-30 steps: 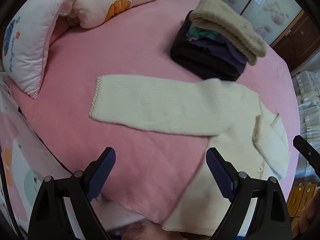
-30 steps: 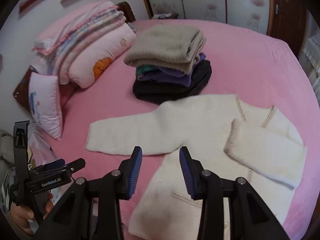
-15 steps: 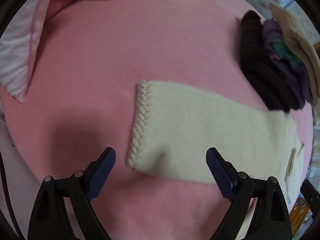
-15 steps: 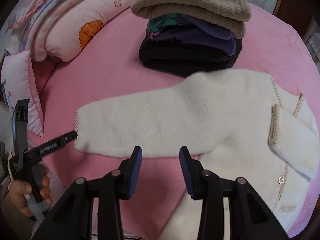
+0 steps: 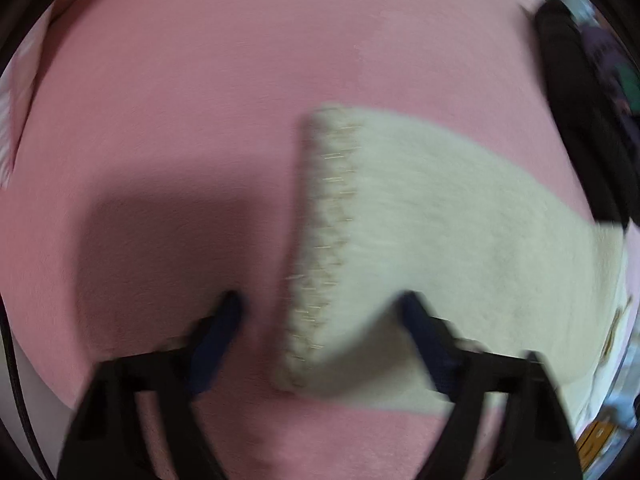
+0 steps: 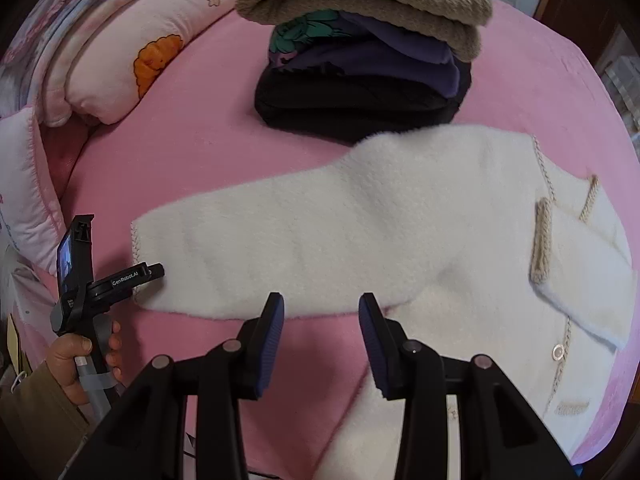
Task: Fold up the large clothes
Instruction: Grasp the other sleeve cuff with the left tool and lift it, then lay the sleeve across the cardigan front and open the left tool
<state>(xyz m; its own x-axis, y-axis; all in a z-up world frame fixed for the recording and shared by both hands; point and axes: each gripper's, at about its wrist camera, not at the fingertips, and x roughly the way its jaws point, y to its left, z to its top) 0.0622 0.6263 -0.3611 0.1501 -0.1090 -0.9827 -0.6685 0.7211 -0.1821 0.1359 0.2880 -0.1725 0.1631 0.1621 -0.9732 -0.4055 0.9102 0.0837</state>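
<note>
A cream fleece cardigan (image 6: 460, 216) lies flat on the pink bed (image 6: 200, 140). Its left sleeve (image 6: 248, 248) stretches out to the left; the other sleeve (image 6: 580, 272) is folded over the body. In the blurred left wrist view the sleeve cuff (image 5: 320, 248) sits between the fingers of my open left gripper (image 5: 320, 316), close over the bed. That gripper also shows in the right wrist view (image 6: 140, 276), at the cuff. My right gripper (image 6: 322, 312) is open and empty, just above the sleeve's lower edge near the armpit.
A stack of folded clothes (image 6: 360, 52), beige on top and black at the bottom, sits behind the cardigan. Pink pillows and folded quilts (image 6: 120, 40) lie at the back left. The bed's left edge (image 6: 24, 312) is near my left hand.
My left gripper has dropped down and forward to the sleeve cuff, and its jaws have narrowed around it. My right gripper has moved closer to the sleeve's lower edge.
</note>
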